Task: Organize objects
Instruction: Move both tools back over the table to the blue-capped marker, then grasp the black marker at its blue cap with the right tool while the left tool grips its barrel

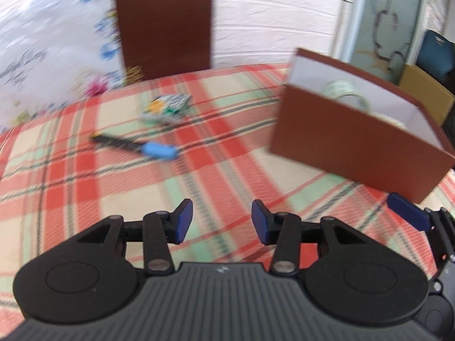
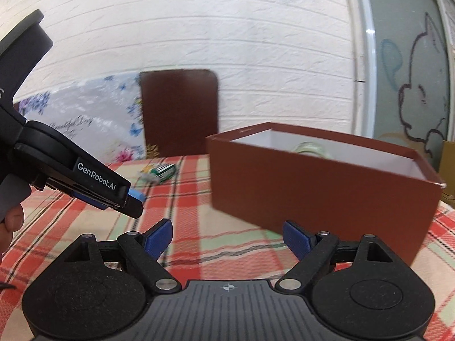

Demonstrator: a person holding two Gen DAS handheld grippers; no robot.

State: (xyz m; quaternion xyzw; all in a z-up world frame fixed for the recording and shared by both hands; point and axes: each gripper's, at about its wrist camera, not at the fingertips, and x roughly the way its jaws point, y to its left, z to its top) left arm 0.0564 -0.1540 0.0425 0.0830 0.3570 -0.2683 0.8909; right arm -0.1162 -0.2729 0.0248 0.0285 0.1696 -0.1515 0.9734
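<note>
Overhead, left gripper (image 1: 222,221) tilted toward plaid tablecloth (image 1: 85,187), right gripper (image 2: 227,240) nearer level, both parted, empty.

Brown chair back (image 2: 179,110) behind the plaid tablecloth (image 1: 85,187), floral sheet (image 2: 93,130) beside it, white brick wall (image 2: 227,42).

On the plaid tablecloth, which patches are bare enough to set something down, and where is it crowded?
Bare cloth lies between the left gripper and the black pen with a blue cap, and between that pen and the open brown cardboard box. It is crowded toward the far edge, where the pen lies near a small green-and-white packet. The right gripper sits close to the box's front wall.
</note>
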